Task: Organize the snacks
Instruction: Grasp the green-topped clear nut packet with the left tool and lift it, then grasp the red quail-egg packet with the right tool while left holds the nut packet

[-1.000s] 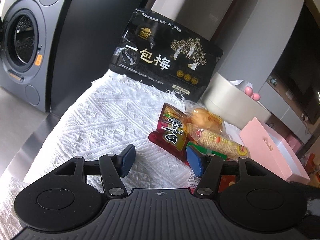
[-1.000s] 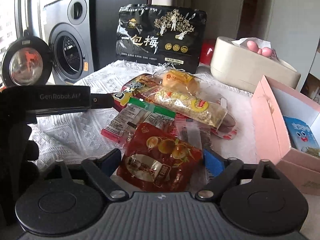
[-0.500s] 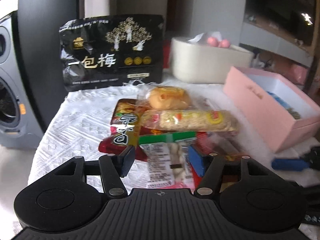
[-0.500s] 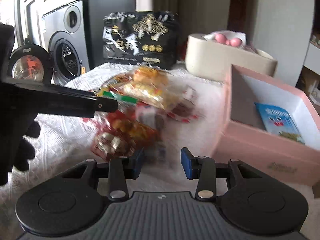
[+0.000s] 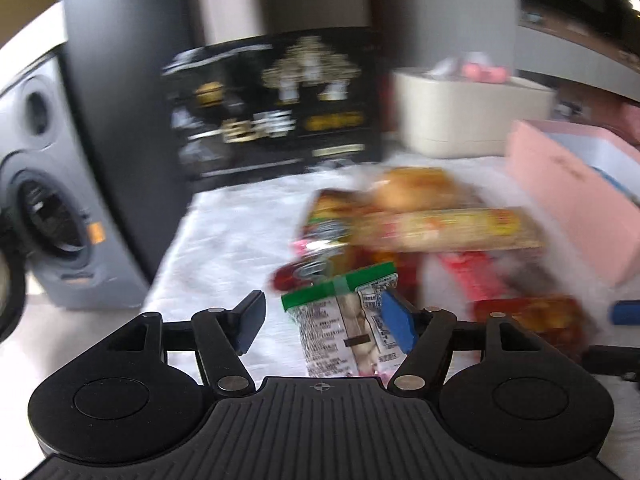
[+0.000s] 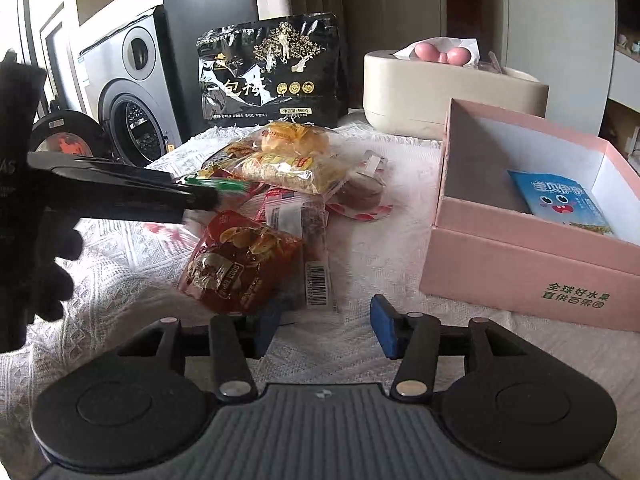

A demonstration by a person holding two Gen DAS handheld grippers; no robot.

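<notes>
A pile of snack packets [image 6: 280,184] lies on the white cloth. A pink box [image 6: 532,240] to the right holds a blue packet [image 6: 560,204]. My left gripper [image 5: 324,322] is open, with a green-topped clear packet [image 5: 348,316] between its fingers, against the right pad; this view is blurred. The left gripper also shows in the right wrist view [image 6: 120,196], reaching into the pile. My right gripper [image 6: 324,326] is open and empty, just in front of a red packet [image 6: 240,260].
A large black bag [image 6: 272,72] stands at the back. A beige tub [image 6: 452,92] with pink items sits behind the box. A washing machine [image 6: 132,92] stands to the left, beyond the cloth's edge [image 6: 168,156].
My right gripper has drawn back off the red packet, which now lies on the cloth. My left gripper has moved forward over the green-topped packet.
</notes>
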